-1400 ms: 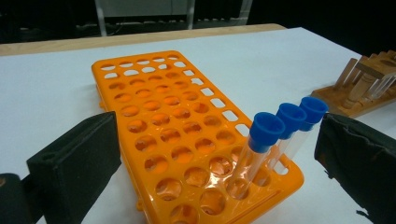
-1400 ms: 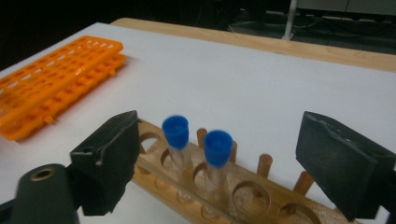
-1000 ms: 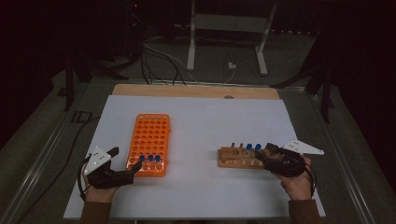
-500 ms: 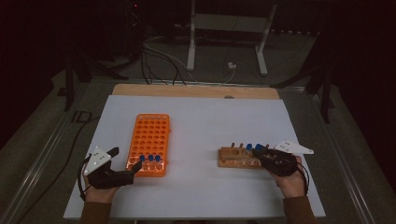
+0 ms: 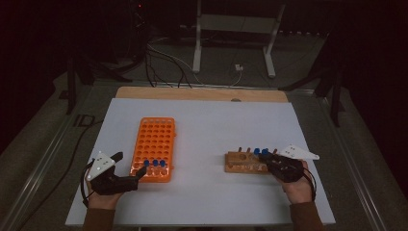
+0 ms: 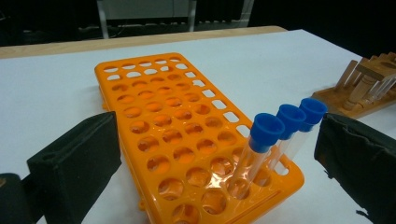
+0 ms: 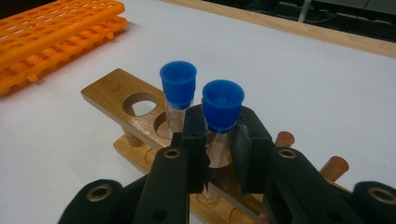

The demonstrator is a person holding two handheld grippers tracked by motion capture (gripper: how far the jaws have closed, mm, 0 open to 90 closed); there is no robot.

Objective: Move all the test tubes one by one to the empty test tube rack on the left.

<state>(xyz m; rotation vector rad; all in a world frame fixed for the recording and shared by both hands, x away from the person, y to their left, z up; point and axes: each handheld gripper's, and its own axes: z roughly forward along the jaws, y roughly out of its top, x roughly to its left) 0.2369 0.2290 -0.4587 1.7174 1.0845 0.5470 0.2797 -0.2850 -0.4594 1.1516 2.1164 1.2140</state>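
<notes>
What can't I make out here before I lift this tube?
- Gripped tube: lower end hidden behind the right gripper, right gripper view.
- Wooden rack: cut off by the frame's right edge, left gripper view.
- Three tubes in the orange rack: too small for contents, high view.

left claw (image 5: 139, 174): jaws wide apart (resting) | right claw (image 5: 269, 162): just closed, gripping
</notes>
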